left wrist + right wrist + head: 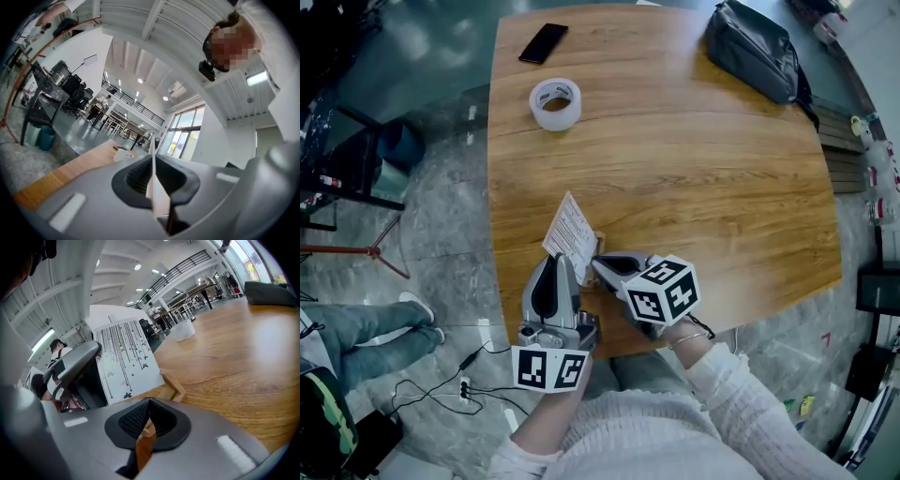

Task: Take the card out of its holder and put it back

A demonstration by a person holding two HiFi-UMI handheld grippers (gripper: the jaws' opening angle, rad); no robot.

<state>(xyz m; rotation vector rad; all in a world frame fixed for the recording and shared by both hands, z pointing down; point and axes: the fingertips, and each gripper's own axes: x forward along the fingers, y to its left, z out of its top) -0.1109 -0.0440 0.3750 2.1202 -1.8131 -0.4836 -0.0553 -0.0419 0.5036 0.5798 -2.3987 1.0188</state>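
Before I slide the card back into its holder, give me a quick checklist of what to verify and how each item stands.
1. Left gripper holding the card: ok. Its jaws are shut on the card, which sits edge-on between them.
2. Card lined up with the holder: cannot tell. The card is tilted, with its lower corner close above the holder.
3. Right gripper steadying the holder: cannot tell. Its jaws are together at the holder's near edge.
4. Room around the holder: ok. The tape roll, phone and bag lie far across the table.
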